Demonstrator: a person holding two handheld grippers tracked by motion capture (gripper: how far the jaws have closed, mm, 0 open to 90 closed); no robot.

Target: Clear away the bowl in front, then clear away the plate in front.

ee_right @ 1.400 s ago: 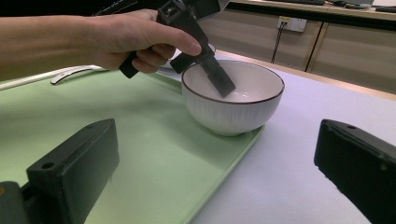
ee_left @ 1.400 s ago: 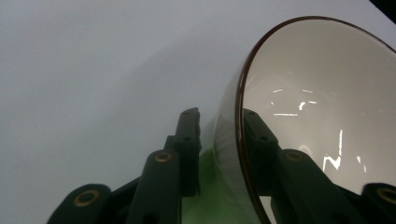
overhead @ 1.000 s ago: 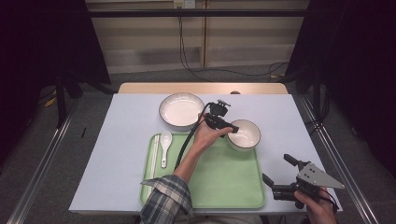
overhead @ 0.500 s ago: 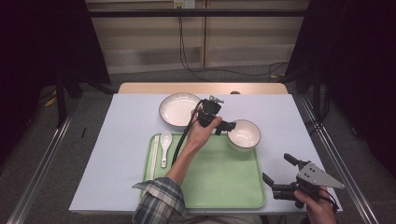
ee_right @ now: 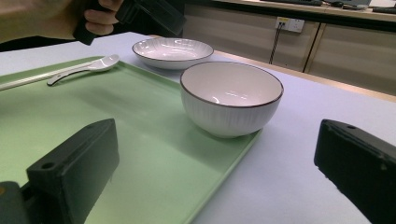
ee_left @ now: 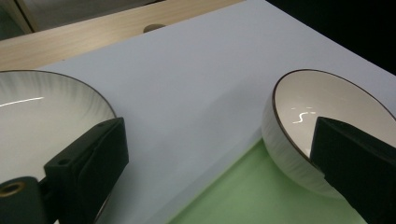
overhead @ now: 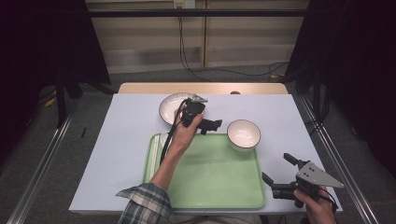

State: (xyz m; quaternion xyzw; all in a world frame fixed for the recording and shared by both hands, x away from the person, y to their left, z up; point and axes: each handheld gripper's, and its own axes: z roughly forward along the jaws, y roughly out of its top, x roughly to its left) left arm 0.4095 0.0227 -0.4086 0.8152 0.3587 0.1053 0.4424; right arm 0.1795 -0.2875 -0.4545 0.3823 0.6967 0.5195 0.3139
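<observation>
The small white bowl (overhead: 243, 134) with the dark rim sits at the far right corner of the green tray (overhead: 215, 186). In the right gripper view it seems to sit right on the tray's edge, and I cannot tell if all of its bottom is on the tray. The left gripper (overhead: 212, 126) is just to the left of the bowl, close but not touching. It points to the right, at the bowl. Its jaws have just been opening. Now they are wide apart and there is nothing between them. In the left gripper view the bowl (ee_left: 299, 112) peeks out behind one jaw and the wide shallow dish (ee_left: 42, 121) shows behind the other, so the gripper looks into the gap between the two. The shallow dish (overhead: 173, 106) lies on the white table, to the far left of this gripper and very near it. The left hand is much nearer to both dishes than the right hand. I think it would be the one to pick up either dish. The right gripper (overhead: 279, 169) waits off the near right corner of the tray, wide open and empty. A white spoon (ee_right: 88, 66) lies at the tray's far left. From above, the person's arm hides most of it.
</observation>
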